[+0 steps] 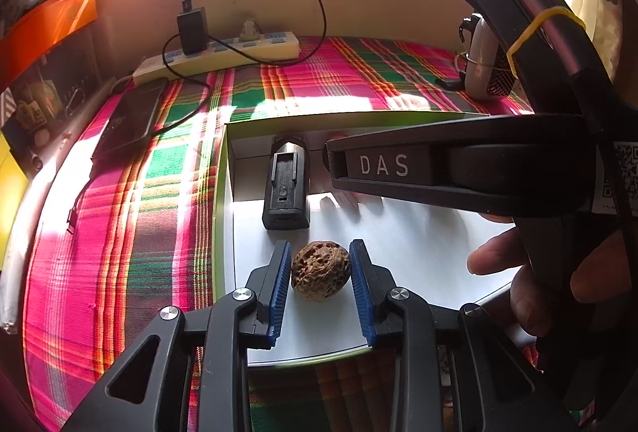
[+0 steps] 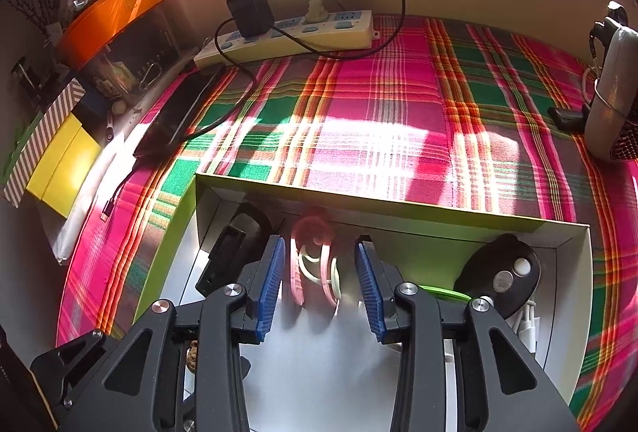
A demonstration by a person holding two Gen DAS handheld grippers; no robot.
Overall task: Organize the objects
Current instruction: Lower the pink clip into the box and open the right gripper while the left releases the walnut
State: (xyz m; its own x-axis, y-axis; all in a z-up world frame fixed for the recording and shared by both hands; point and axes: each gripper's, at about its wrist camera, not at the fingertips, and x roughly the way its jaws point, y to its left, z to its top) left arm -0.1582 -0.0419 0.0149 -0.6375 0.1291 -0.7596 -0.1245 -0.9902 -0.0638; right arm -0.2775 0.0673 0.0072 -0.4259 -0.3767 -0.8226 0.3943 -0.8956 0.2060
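Walnut (image 1: pixel 319 270) sits on the white floor of the shallow green-rimmed box (image 1: pixel 220 193), near-left part, between the blue pads of the left gripper (image 1: pixel 319 260). Pads look to be touching or just off its sides; jaws narrow, can't tell if there's real clamp force.

Right gripper (image 2: pixel 321 264) is over the far side of the same box, jaws partly open and holding nothing. Pink-and-white clip thing (image 2: pixel 315 264) is blurred between the pads, not pressed by them; it looks dropped or falling.

Risks:
- Walnut is round and hard; pads contact only at its widest part. A weak or off-centre squeeze could make it pop out and roll across the box floor.
- Right tool body hangs across the box just beyond the walnut in the left view. A straight lift could clip it.
- If the pink clip is not settled, it may bounce toward the black battery-like block (image 1: pixel 286 185) at far left.

Around: black key fob (image 2: pixel 502 272) and white cable (image 2: pixel 526 320) in the right corner of the box. Outside on the plaid cloth (image 2: pixel 398 93): phone (image 1: pixel 129 121) on charge at left, power strip (image 1: pixel 223 53) against the far wall, small fan-like device (image 2: pixel 614 101) at far right. None of it blocks the box.
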